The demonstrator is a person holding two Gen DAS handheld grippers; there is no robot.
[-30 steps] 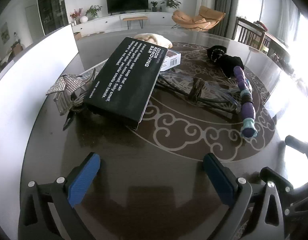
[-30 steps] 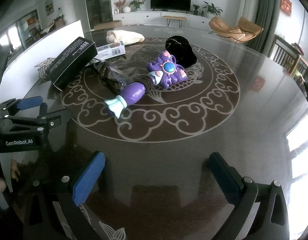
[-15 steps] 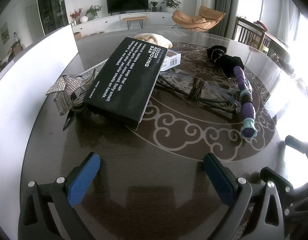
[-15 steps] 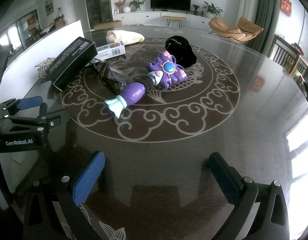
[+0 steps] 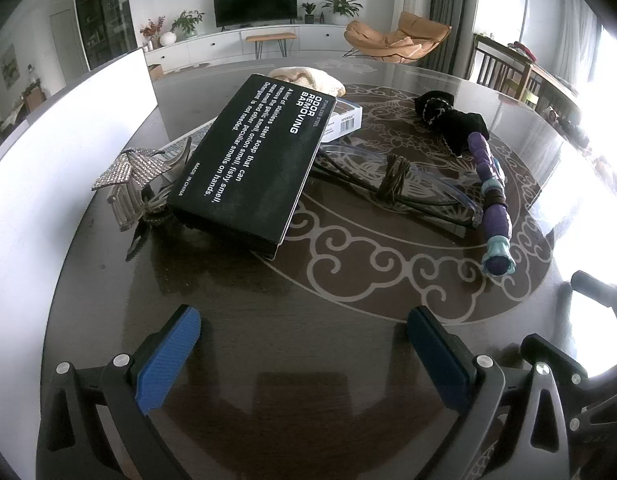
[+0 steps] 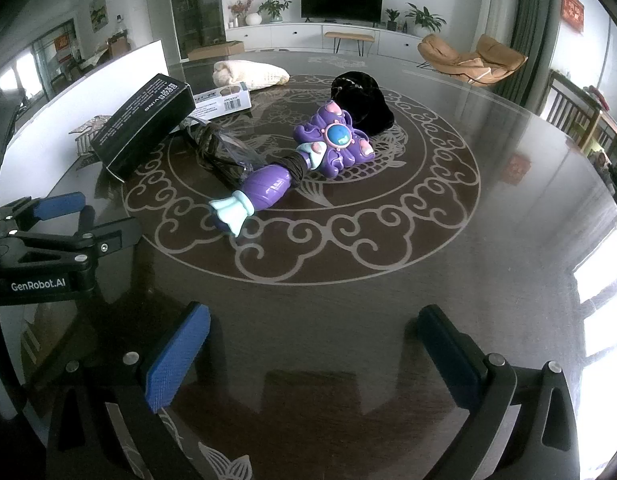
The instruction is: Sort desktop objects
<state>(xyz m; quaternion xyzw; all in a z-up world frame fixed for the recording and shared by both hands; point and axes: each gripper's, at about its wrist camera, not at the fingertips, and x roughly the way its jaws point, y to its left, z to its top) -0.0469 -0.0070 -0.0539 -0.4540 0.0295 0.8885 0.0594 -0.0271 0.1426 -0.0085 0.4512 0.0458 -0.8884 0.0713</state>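
On the dark patterned table (image 5: 308,360), ahead of both grippers, a cluster of desktop objects. Left gripper (image 5: 304,344): jaws wide apart, empty, low over bare tabletop; black box (image 5: 252,160) well ahead and slightly left, tilted on a rhinestone hair clip (image 5: 132,176). Right gripper (image 6: 312,344): jaws likewise spread, holding nothing; purple toy wand (image 6: 300,160) lying flat ahead, well apart from the pads, black cloth (image 6: 362,100) just behind its head. Bundled cable in clear plastic (image 5: 396,176) between box and wand.

table (image 6: 488,240): glossy, dark | box (image 5: 248,160): matt black card | toy wand (image 6: 308,156): shiny purple plastic | hair clip (image 5: 128,176): sparkly
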